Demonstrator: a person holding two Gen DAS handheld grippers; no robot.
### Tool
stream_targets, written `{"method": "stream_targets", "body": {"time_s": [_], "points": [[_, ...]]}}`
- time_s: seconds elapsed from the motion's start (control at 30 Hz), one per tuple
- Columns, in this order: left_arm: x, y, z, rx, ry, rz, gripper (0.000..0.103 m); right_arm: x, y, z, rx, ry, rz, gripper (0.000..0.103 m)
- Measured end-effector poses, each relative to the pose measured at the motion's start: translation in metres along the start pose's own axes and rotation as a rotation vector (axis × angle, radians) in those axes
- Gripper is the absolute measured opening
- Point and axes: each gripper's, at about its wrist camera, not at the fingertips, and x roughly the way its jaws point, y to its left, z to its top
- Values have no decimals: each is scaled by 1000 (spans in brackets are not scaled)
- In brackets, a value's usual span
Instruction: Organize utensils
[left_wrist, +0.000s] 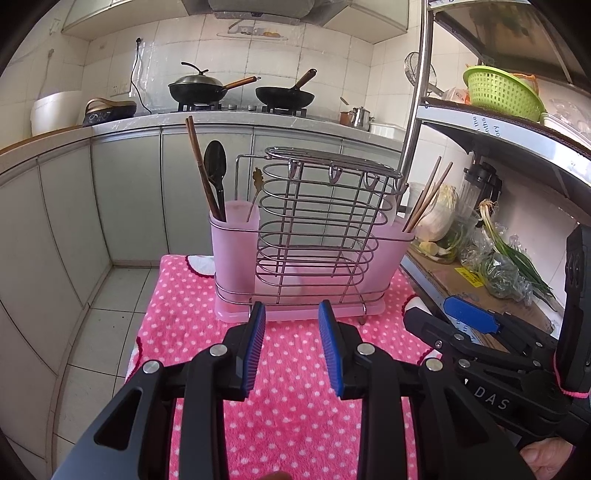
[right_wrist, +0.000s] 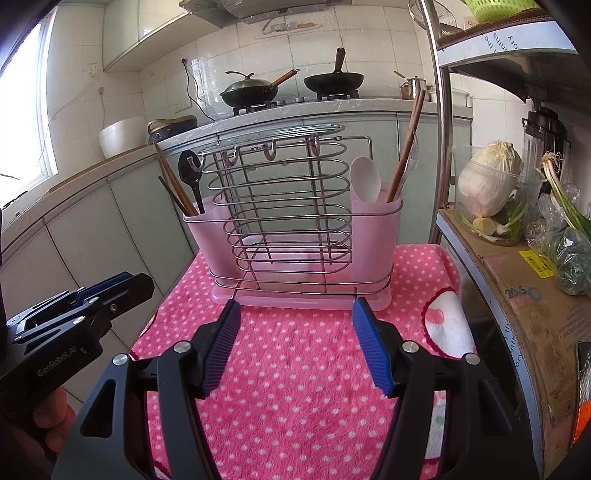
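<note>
A pink plastic utensil holder with a wire rack (left_wrist: 317, 236) (right_wrist: 291, 229) stands on a pink dotted towel (left_wrist: 288, 369) (right_wrist: 295, 369). Its left cup holds brown chopsticks (left_wrist: 203, 173) (right_wrist: 175, 184), a black spoon (left_wrist: 216, 170) (right_wrist: 190, 173) and a small gold spoon (left_wrist: 256, 184). Its right cup holds chopsticks (left_wrist: 428, 199) (right_wrist: 406, 147) and a white spoon (right_wrist: 365, 184). My left gripper (left_wrist: 291, 314) is open and empty just in front of the holder. My right gripper (right_wrist: 295, 310) is open and empty, also in front of the holder; it shows at the right of the left wrist view (left_wrist: 469, 321).
A metal shelf at the right (left_wrist: 517, 140) (right_wrist: 517, 280) carries cabbage (right_wrist: 487, 184), green onions (left_wrist: 517, 266) and a green colander (left_wrist: 498, 92). A counter behind has two woks (left_wrist: 284, 94) (right_wrist: 332, 81) on a stove. Tiled floor lies to the left.
</note>
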Motion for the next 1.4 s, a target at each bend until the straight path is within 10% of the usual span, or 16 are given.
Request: {"method": "stream_targets", "body": {"time_s": [1.4], "points": [[0,-3,-1,18,-34,7,29,6,-1,0,-12,10,-1,63]]}}
